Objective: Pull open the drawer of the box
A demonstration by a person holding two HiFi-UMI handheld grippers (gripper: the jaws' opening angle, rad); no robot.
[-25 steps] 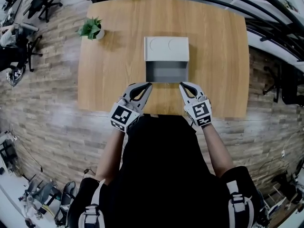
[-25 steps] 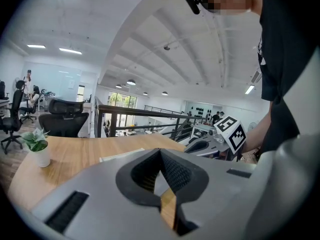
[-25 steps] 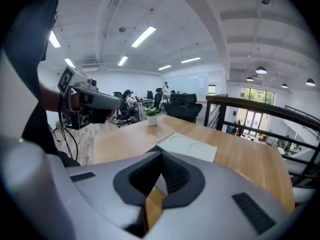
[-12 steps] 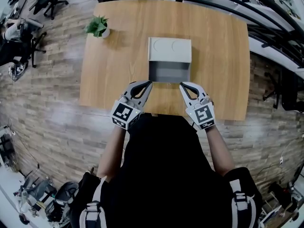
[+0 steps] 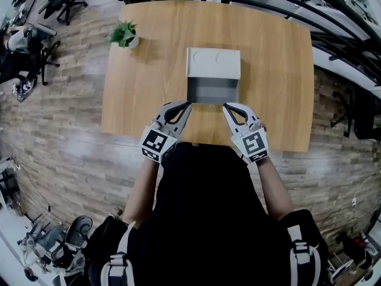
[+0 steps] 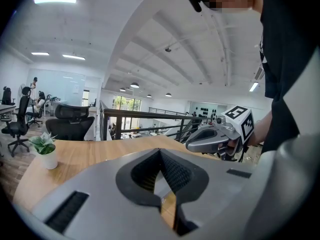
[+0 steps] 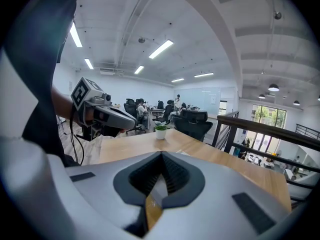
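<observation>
A grey box (image 5: 213, 63) stands in the middle of the wooden table (image 5: 143, 100), its drawer (image 5: 213, 92) pulled out toward me. My left gripper (image 5: 187, 105) is shut, its tip at the drawer's front left corner. At the front right corner my right gripper (image 5: 226, 106) is shut too. Whether either tip touches the drawer I cannot tell. In the left gripper view the jaws (image 6: 160, 153) meet with nothing seen between them, and the right gripper (image 6: 220, 136) hangs beyond. The right gripper view shows its jaws (image 7: 161, 155) closed, with the left gripper (image 7: 102, 115) at the left.
A small potted plant (image 5: 123, 34) sits at the table's far left corner. Brick-patterned floor surrounds the table, with office chairs (image 5: 36, 34) to the far left and a railing (image 5: 333, 28) at the right. The person's black torso (image 5: 208, 219) fills the lower view.
The head view has shifted slightly. Both grippers stay shut at the drawer's front corners and the drawer stands as far out as before.
</observation>
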